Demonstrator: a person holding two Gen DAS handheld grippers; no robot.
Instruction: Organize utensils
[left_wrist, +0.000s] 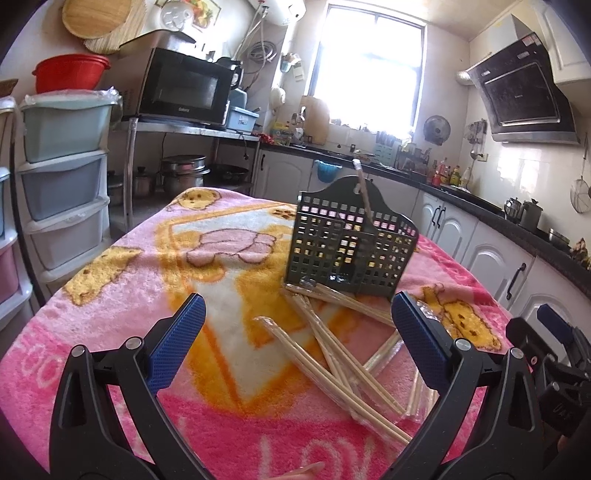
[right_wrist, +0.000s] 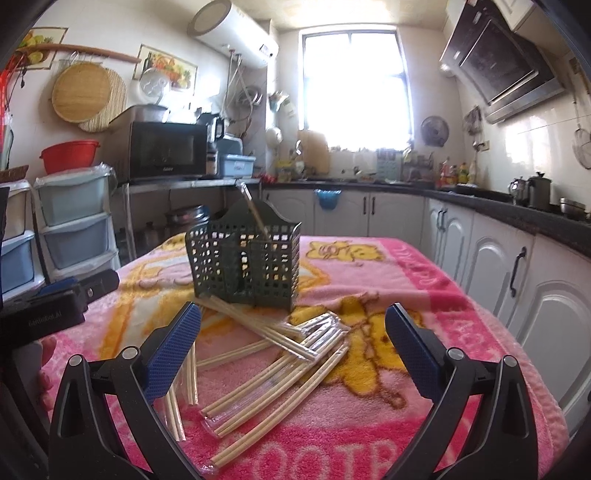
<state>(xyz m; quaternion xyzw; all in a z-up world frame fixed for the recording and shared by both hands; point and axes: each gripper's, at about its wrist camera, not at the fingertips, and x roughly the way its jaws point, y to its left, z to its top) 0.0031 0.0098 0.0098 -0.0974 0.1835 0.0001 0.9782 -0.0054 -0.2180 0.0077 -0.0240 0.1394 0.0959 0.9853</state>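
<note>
A dark green perforated utensil holder (left_wrist: 351, 243) stands on the pink blanket-covered table (left_wrist: 122, 288), with one wrapped chopstick pair (left_wrist: 364, 188) upright in it. Several wrapped wooden chopstick pairs (left_wrist: 340, 354) lie loose in front of it. My left gripper (left_wrist: 299, 314) is open and empty above the pile. The holder (right_wrist: 245, 269) and the loose chopsticks (right_wrist: 280, 354) also show in the right wrist view. My right gripper (right_wrist: 293, 325) is open and empty above the pile. The right gripper's body shows in the left wrist view (left_wrist: 550, 354), and the left gripper's body in the right wrist view (right_wrist: 55, 306).
Stacked plastic drawers (left_wrist: 62, 184) stand left of the table. A microwave (left_wrist: 184, 86) sits on a metal shelf behind. Kitchen counters and cabinets (right_wrist: 480, 236) run along the back and right. The table edge (right_wrist: 532, 369) drops off at the right.
</note>
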